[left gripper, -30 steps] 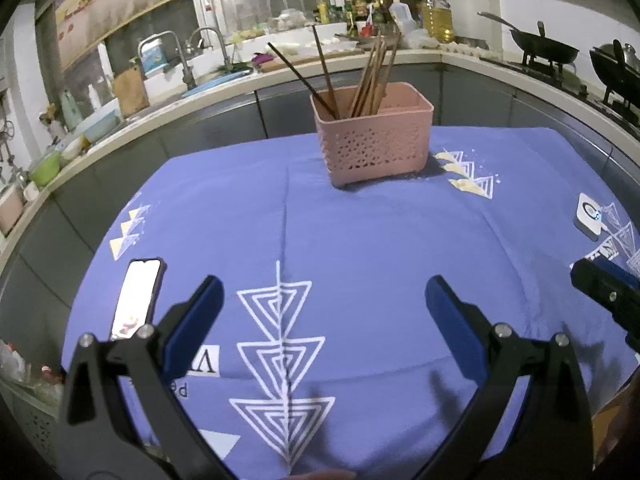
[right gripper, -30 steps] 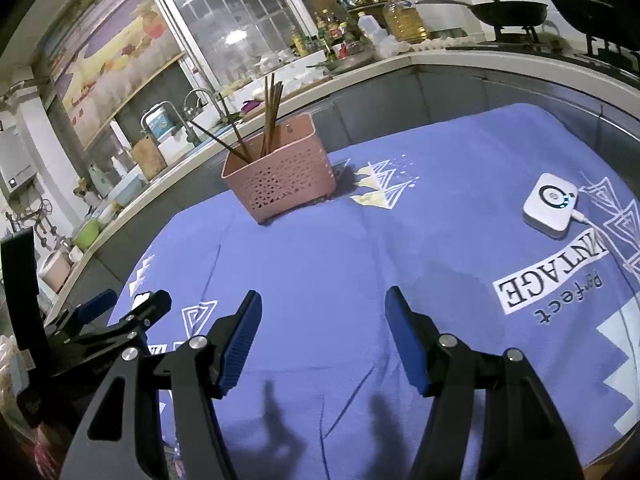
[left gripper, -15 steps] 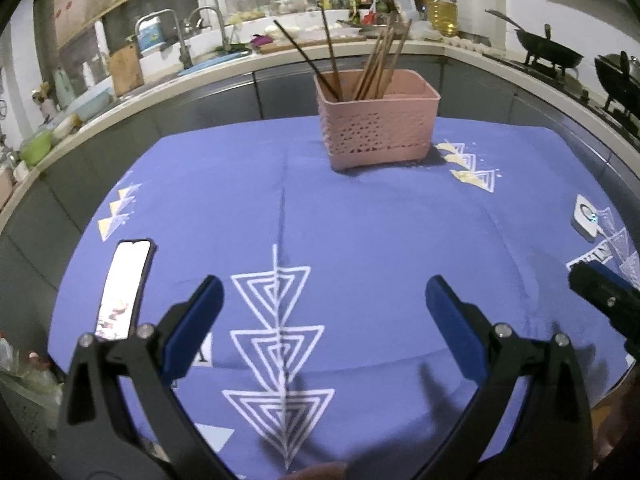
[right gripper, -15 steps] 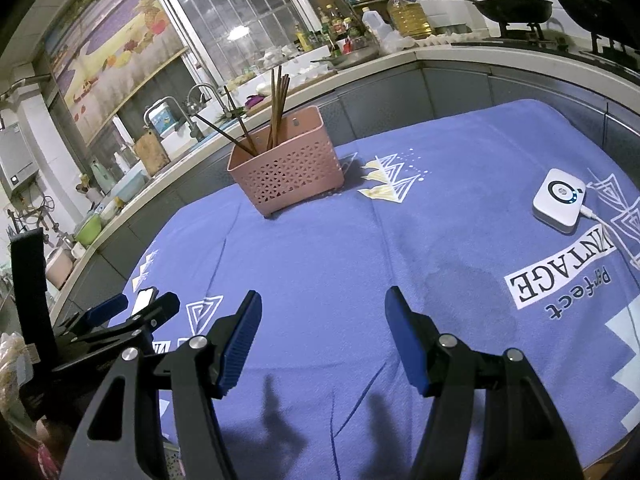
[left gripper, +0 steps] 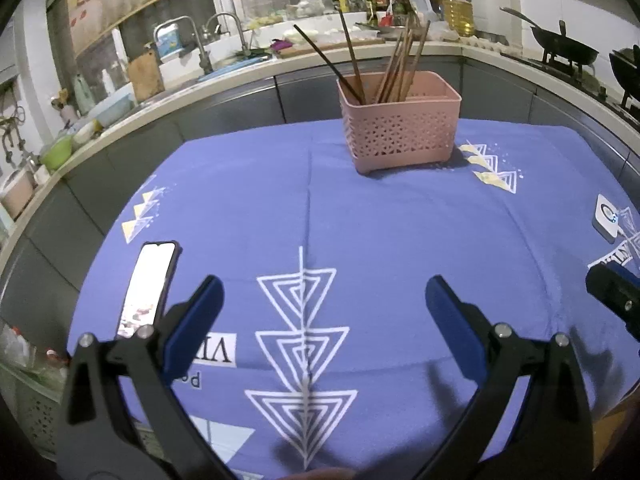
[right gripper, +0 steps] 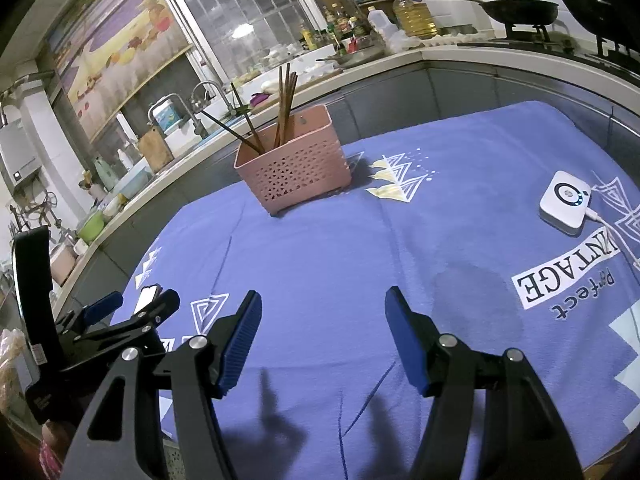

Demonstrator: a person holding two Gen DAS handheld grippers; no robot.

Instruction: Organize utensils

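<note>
A pink perforated basket (left gripper: 400, 136) stands at the far side of the blue tablecloth (left gripper: 320, 220), with several brown chopsticks (left gripper: 396, 64) upright in it. It also shows in the right wrist view (right gripper: 294, 170) with the chopsticks (right gripper: 284, 108). My left gripper (left gripper: 324, 312) is open and empty over the near part of the cloth. My right gripper (right gripper: 322, 320) is open and empty, also near the front edge. The left gripper (right gripper: 120, 312) shows at the left of the right wrist view.
A phone (left gripper: 148, 284) lies face up at the cloth's left front. A small white device (right gripper: 566, 202) with a cable lies at the right. A kitchen counter with sink (left gripper: 192, 52), bottles and woks (left gripper: 568, 48) rings the table.
Both grippers stay open and empty; the views shifted slightly, the left one tilting and drifting a little. Basket and chopsticks have not moved.
</note>
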